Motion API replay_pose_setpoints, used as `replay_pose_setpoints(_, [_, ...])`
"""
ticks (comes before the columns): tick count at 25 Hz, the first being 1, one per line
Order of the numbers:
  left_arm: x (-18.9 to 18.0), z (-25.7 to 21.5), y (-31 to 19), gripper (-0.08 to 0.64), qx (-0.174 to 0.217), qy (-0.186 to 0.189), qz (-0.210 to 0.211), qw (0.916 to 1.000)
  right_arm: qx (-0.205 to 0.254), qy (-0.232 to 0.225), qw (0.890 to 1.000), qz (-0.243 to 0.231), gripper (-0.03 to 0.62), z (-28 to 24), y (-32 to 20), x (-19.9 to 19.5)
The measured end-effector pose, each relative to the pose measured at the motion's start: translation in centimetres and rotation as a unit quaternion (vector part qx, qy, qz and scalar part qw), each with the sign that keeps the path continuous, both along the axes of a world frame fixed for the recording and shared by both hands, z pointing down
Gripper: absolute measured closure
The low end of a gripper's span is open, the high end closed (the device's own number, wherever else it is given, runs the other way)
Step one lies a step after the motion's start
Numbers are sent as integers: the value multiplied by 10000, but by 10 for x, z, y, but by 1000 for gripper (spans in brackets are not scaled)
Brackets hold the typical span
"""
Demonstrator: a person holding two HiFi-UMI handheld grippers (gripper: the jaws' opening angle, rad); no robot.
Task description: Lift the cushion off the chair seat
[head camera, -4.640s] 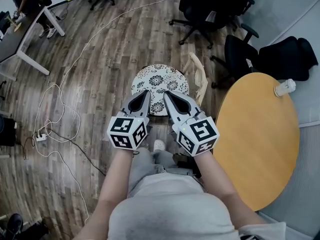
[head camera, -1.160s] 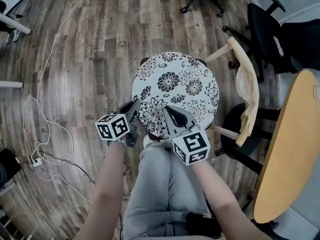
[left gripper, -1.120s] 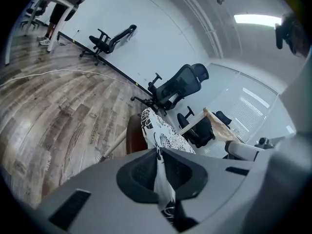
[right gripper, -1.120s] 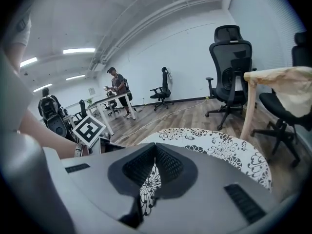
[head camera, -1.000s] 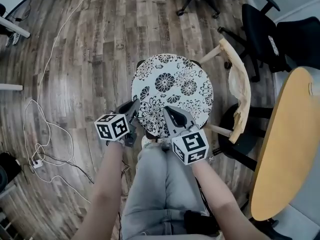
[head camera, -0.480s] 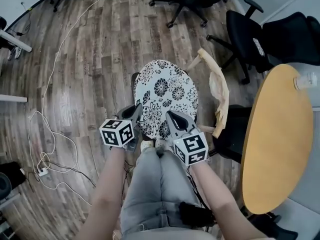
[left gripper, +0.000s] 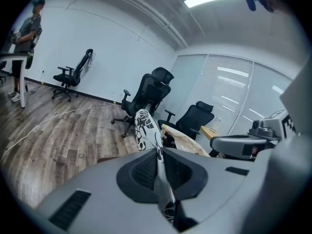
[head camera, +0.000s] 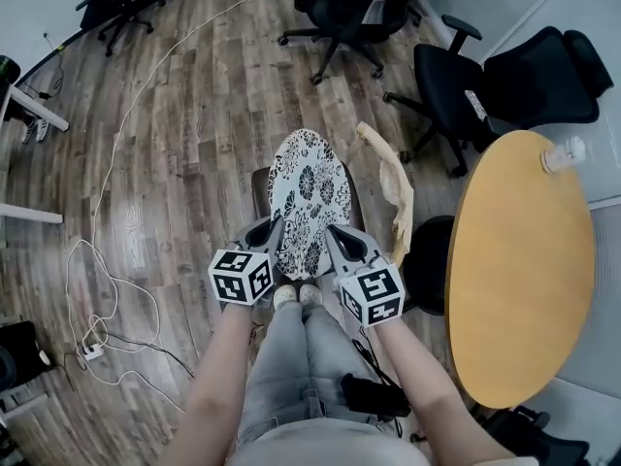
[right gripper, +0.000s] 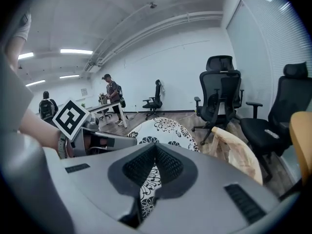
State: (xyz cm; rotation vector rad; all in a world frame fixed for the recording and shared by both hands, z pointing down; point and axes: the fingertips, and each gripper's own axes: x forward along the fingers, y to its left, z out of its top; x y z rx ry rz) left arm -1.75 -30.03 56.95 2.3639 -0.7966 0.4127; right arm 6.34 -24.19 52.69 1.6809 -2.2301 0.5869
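Pinching with both: my left hand-held gripper (head camera: 275, 229) and right hand-held gripper (head camera: 336, 233) are each clamped thin on the near rim of the floral cushion (head camera: 309, 187). It sits steeply tilted in the air and seems clear of the chair seat (head camera: 259, 184) beneath. It looks light, soft and floppy to me, so two spaced holds on the rim suit it; a single pinch might let it droop and slip.
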Motion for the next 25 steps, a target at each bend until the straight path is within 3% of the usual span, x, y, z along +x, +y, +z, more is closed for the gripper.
replay_pose_setpoints(16, [-2, -120, 7, 545, 924, -442, 55, 9947, 390, 334, 9987, 24, 568, -101, 10, 16])
replay_pose_setpoints(20, [-5, -151, 0, 545, 1096, -347, -14, 9934, 578, 401, 9973, 226, 568, -127, 5, 26])
replay_pose_setpoints(25, [-12, -186, -2, 545, 1245, -145, -91, 9921, 692, 498, 9964, -36, 568, -154, 6, 19])
